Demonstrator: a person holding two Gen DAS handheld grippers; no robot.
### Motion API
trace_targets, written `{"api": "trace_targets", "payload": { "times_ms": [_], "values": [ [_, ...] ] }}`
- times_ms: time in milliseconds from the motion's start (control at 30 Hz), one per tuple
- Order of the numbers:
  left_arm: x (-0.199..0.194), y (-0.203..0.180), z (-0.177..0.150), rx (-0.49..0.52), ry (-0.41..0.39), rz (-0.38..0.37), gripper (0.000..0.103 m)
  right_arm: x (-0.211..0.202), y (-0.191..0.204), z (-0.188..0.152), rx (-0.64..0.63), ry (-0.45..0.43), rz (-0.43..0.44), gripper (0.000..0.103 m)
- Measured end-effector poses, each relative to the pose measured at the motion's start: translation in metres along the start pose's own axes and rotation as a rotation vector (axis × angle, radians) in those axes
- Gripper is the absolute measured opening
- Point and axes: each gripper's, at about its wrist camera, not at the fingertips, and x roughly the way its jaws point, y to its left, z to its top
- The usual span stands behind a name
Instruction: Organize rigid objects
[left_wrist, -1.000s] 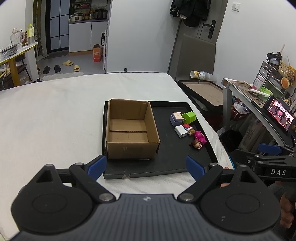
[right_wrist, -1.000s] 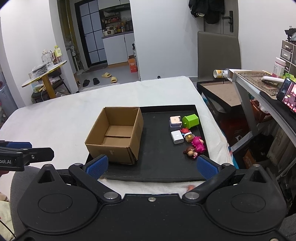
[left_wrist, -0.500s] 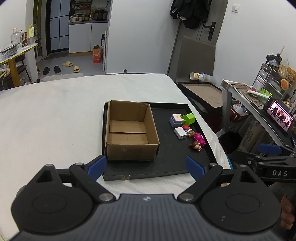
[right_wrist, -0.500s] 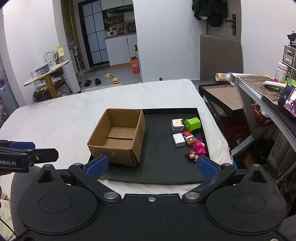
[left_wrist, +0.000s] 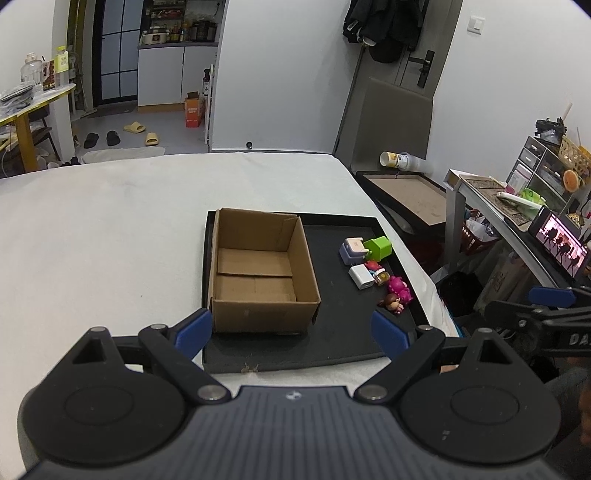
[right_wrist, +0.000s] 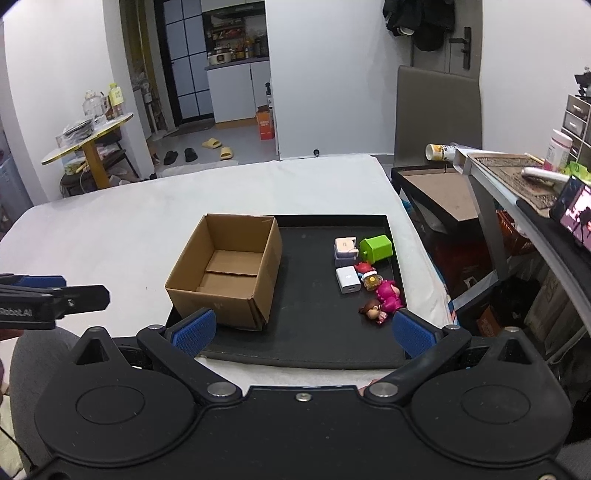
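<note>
An open, empty cardboard box (left_wrist: 258, 273) (right_wrist: 225, 269) stands on the left part of a black tray (left_wrist: 332, 332) (right_wrist: 310, 295). On the tray's right side lie a lilac-and-pink charger (left_wrist: 351, 249) (right_wrist: 345, 249), a green cube (left_wrist: 378, 248) (right_wrist: 376, 248), a white charger (left_wrist: 362, 277) (right_wrist: 348, 279), a small red-and-yellow toy (left_wrist: 378, 273) (right_wrist: 369, 277) and a pink doll (left_wrist: 397, 293) (right_wrist: 384, 301). My left gripper (left_wrist: 291, 330) is open just before the tray's near edge. My right gripper (right_wrist: 301, 328) is open too, its right fingertip close to the doll. Both hold nothing.
The tray rests on a white-covered table (left_wrist: 92, 240). To the right stand a low dark side table (right_wrist: 436, 192) with a tipped cup (right_wrist: 439, 151), and a cluttered shelf with a lit phone screen (left_wrist: 561, 247). A grey chair back (right_wrist: 436, 110) stands behind.
Both grippers have drawn back a little from the tray, so the box and toys sit slightly farther up in the views. Nothing was taken hold of.
</note>
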Motion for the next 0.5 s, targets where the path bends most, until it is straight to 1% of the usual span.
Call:
{"api": "trace_targets", "payload": {
  "times_ms": [100,233,300,500],
  "values": [
    [0.007,0.003,0.002,-0.005,0.004,-0.002,0.092,0.003,-0.006,0.008,-0.009,0.035,0.034,0.103],
    [0.017,0.008,0.002,-0.014,0.020,0.009,0.092,0.012,-0.006,0.016,-0.075,0.100,0.041,0.103],
    [0.021,0.011,0.002,-0.023,0.020,0.017,0.092,0.015,-0.004,0.017,-0.102,0.116,0.034,0.103],
    [0.037,0.022,0.006,-0.052,0.030,0.027,0.092,0.023,-0.001,0.029,-0.171,0.153,0.081,0.103]
  ]
}}
